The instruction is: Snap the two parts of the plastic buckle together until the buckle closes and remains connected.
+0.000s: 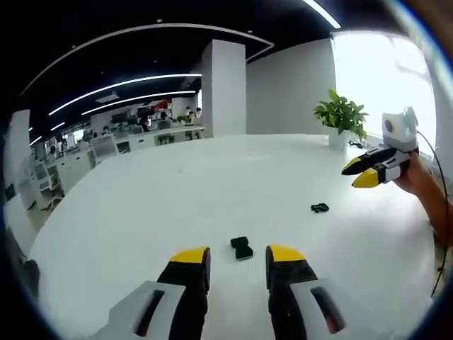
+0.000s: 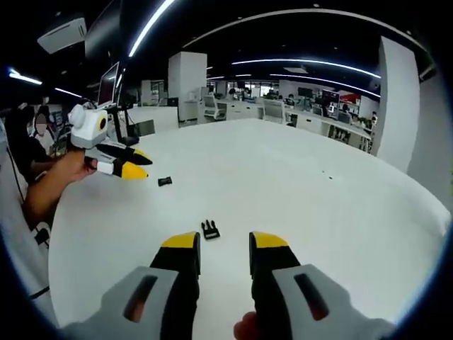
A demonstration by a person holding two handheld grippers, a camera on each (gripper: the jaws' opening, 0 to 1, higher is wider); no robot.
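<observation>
Just ahead of each gripper's wide, empty jaws lies its own buckle half: socket (image 1: 241,248) before left, prongs (image 2: 210,229) before right.

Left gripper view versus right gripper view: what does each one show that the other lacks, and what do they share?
Left gripper view alone: a potted plant at the table's far edge. Right gripper view alone: a monitor on a stand beyond the table. Shared: the white table, both buckle parts, the blocky one and the pronged one, lying apart, and both open grippers, left and right.
</observation>
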